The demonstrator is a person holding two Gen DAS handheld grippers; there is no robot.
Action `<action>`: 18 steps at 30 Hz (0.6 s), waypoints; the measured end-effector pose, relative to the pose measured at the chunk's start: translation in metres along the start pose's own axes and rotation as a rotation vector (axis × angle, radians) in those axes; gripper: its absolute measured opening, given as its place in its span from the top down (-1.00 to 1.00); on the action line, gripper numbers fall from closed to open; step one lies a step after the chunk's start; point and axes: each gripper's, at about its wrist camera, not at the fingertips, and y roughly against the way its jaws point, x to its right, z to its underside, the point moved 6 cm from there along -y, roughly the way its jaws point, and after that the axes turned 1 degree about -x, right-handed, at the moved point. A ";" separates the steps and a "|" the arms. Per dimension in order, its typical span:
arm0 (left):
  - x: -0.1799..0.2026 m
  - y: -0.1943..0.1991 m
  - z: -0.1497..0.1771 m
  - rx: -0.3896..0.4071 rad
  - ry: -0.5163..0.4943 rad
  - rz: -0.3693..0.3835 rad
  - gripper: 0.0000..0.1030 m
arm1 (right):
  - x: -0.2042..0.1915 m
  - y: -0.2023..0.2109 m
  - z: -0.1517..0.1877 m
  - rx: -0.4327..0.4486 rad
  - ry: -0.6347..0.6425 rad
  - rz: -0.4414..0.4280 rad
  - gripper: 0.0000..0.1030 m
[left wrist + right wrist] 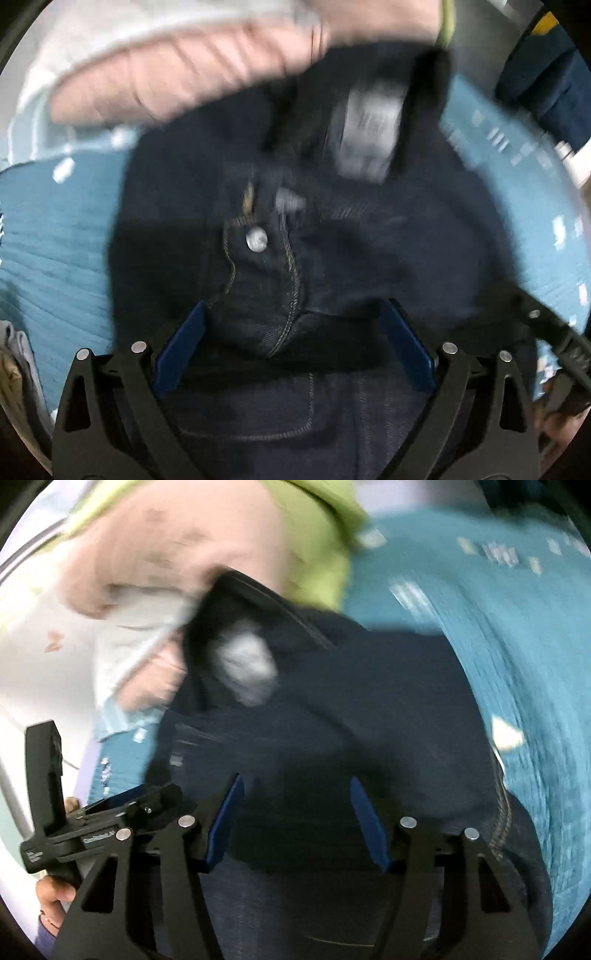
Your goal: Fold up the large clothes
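Observation:
Dark blue jeans (332,240) lie bunched on a teal blanket (55,251), waistband toward me, with a metal button (256,239) and a white inner label (369,129) showing. My left gripper (295,314) is open, its blue pads (181,343) on either side of the fly fold. In the right wrist view the jeans (351,720) fill the middle, blurred by motion. My right gripper (295,786) is open over the dark fabric, its blue pads (369,823) apart. Whether either gripper touches the cloth I cannot tell.
Pink (166,85) and lime green (317,535) clothes lie at the far side of the blanket (517,664). The left hand-held gripper's body (74,823) shows at the lower left of the right wrist view. A dark blue object (546,85) sits at the upper right.

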 end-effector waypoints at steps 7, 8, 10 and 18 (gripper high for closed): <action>-0.005 0.013 -0.010 0.021 -0.007 0.048 -0.86 | 0.010 0.015 -0.010 0.018 -0.031 -0.103 0.06; -0.012 0.025 -0.014 0.062 -0.005 0.059 -0.86 | 0.011 0.029 -0.015 0.044 -0.017 -0.100 0.06; -0.030 0.044 -0.024 0.124 0.019 0.061 -0.86 | 0.016 0.047 -0.033 0.098 0.012 -0.059 0.04; -0.130 0.029 -0.063 0.107 0.161 -0.109 -0.86 | 0.066 0.009 -0.089 0.039 0.006 0.151 0.04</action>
